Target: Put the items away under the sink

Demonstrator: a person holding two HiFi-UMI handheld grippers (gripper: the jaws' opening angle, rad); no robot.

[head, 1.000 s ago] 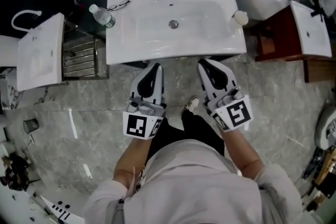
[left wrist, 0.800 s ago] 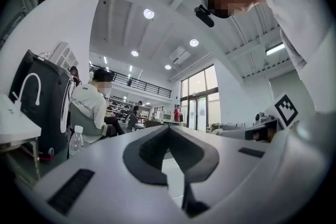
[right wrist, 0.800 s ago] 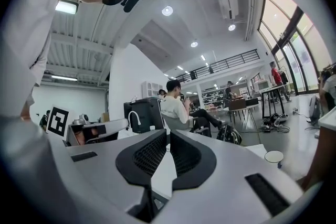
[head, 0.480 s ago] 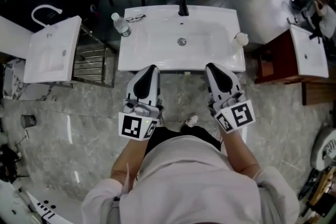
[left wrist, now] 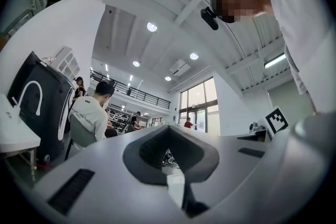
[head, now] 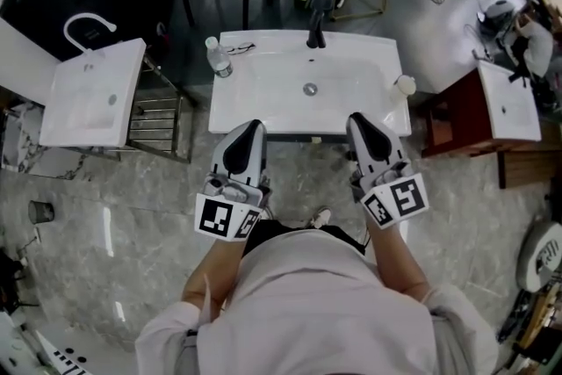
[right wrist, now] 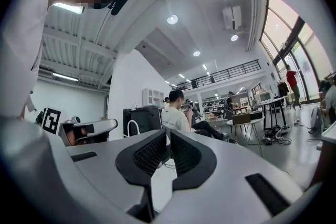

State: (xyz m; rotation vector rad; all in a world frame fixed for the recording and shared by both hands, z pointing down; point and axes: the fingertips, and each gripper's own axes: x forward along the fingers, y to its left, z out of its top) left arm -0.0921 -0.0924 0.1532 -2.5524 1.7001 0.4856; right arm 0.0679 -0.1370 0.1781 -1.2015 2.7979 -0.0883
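In the head view a white sink basin (head: pixel 263 97) with a black faucet (head: pixel 316 29) stands ahead of me. A clear water bottle (head: pixel 217 57) and a pair of glasses (head: pixel 239 48) sit on its left back corner. A small round pale item (head: pixel 404 84) rests on its right rim. My left gripper (head: pixel 248 127) and right gripper (head: pixel 358 119) are held side by side just in front of the basin's near edge. Both are shut and hold nothing. The left gripper view shows its jaws (left wrist: pixel 169 132) together against the room beyond; the right gripper view (right wrist: pixel 168 138) shows the same. The space under the sink is hidden.
A second white basin (head: pixel 88 92) on a metal rack (head: pixel 158 117) stands to the left. To the right is a wooden cabinet (head: pixel 448 123) with another basin (head: pixel 507 101). The floor is grey marble (head: pixel 114 198). A seated person (left wrist: pixel 92 113) and tables are farther back.
The head view has pulled back, so the sink looks smaller and lower in the frame. Both grippers stay shut, side by side before its front edge.
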